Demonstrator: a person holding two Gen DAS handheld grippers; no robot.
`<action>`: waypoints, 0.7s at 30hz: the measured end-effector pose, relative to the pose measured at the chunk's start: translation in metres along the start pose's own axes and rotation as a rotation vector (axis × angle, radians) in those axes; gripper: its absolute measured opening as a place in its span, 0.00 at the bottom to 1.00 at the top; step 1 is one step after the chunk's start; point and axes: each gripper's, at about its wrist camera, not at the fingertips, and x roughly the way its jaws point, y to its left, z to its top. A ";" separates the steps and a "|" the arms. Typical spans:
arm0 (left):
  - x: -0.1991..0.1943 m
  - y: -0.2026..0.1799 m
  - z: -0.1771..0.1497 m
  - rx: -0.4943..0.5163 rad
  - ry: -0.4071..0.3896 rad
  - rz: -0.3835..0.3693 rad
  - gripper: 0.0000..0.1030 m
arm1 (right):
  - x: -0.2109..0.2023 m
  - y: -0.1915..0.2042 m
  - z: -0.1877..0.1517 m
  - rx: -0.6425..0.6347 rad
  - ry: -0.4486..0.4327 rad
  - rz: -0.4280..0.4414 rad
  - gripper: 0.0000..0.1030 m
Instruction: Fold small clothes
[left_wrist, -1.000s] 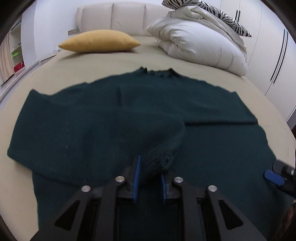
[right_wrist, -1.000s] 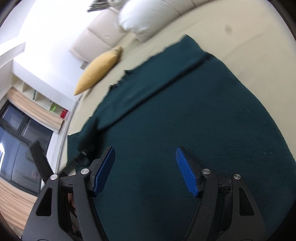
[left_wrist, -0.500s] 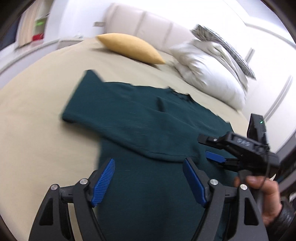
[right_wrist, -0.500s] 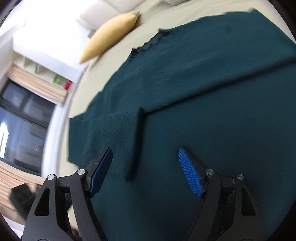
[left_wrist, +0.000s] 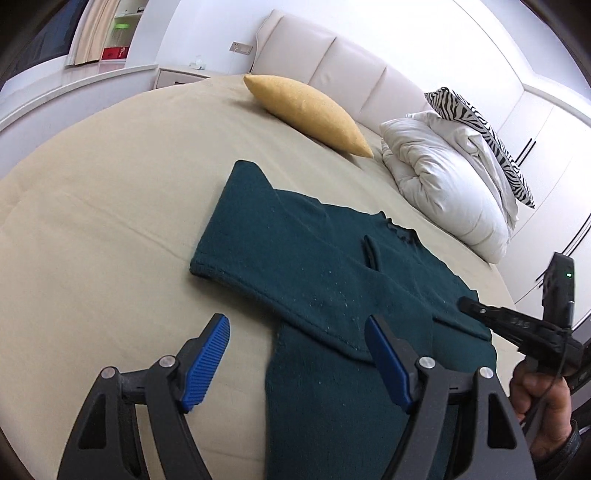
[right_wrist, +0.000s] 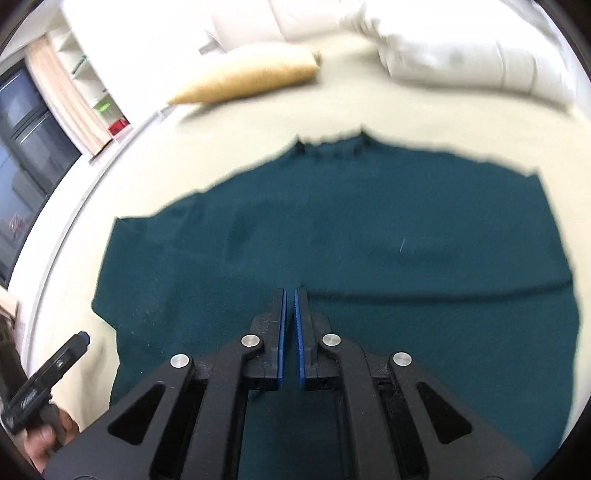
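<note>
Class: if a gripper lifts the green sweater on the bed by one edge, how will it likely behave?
The sweater would probably droop, since its folded sleeve lies limp. Its knit looks thick, so likely weighty rather than slippery. It should drag on the bed.

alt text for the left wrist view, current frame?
Dark green sweater lies on a beige bed, one sleeve folded across its chest. The open left gripper hovers over its near edge, holding nothing, and the right gripper enters from the right. A yellow pillow and white duvet lie behind.
</note>
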 end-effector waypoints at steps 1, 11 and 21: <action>0.001 0.000 0.001 -0.006 0.001 0.000 0.76 | -0.004 -0.002 0.003 0.004 -0.003 0.025 0.03; 0.000 0.001 -0.009 -0.028 0.022 -0.021 0.76 | 0.019 -0.032 -0.023 0.255 0.079 0.224 0.43; -0.004 0.008 -0.010 -0.053 0.020 -0.031 0.76 | 0.043 0.001 -0.031 0.165 0.132 0.205 0.14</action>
